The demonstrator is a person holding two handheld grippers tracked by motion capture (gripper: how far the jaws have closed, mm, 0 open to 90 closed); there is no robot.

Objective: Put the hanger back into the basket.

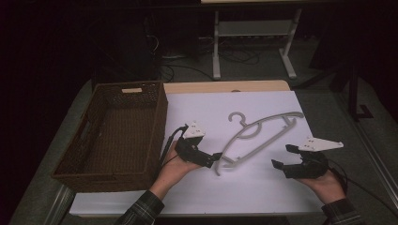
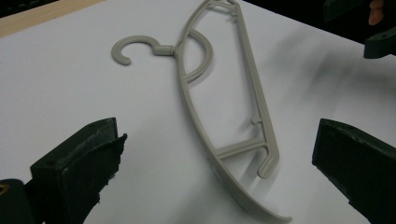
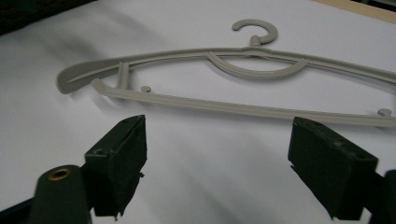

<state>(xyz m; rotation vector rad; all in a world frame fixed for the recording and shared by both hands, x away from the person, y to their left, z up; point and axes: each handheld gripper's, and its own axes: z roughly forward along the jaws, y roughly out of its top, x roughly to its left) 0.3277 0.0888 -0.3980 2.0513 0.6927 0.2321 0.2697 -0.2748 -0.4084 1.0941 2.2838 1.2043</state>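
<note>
Jaws gaping on your left gripper (image 1: pixel 217 156), straddling the flat grey plastic hanger's (image 1: pixel 259 131) end for pickup; right gripper (image 1: pixel 281 157) idling open, empty.

We look along our left gripper (image 2: pixel 210 172), and its two black jaws stand wide apart with nothing pressed between them. Between them, a little further away, the grey hanger (image 2: pixel 219 116) lies flat on the white sheet (image 2: pixel 70 88). Its hook points to the left. At the top right corner we see a part of the other gripper (image 2: pixel 373 32).
</note>
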